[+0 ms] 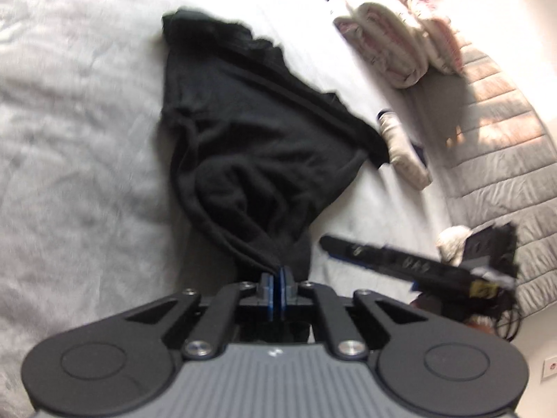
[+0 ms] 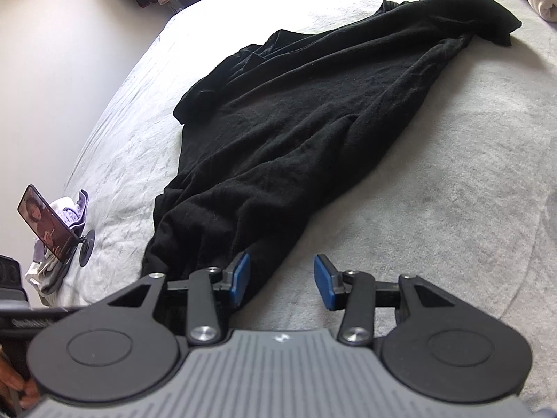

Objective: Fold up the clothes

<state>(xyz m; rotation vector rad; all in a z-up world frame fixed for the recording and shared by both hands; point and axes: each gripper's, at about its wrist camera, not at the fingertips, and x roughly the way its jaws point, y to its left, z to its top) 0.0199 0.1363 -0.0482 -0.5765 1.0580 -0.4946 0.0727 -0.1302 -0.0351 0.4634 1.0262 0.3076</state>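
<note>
A black garment [image 1: 250, 132] lies crumpled on the grey bedspread [image 1: 76, 139]. My left gripper [image 1: 277, 273] is shut on its near edge, and the cloth bunches into folds at the blue pads. In the right wrist view the same garment [image 2: 296, 132] stretches away across the bed [image 2: 452, 191]. My right gripper [image 2: 282, 280] is open just above the bedspread, with its left pad [image 2: 240, 278] against the garment's near corner and nothing between the pads. The other gripper [image 1: 400, 261] shows at the right in the left wrist view.
Folded cream and pink bedding [image 1: 393, 41] and a quilted grey headboard [image 1: 504, 146] stand at the far right. A beige cloth [image 1: 400, 146] lies next to the garment. A phone on a stand [image 2: 48, 223] and lilac clothes [image 2: 73, 209] sit at the bed's left edge.
</note>
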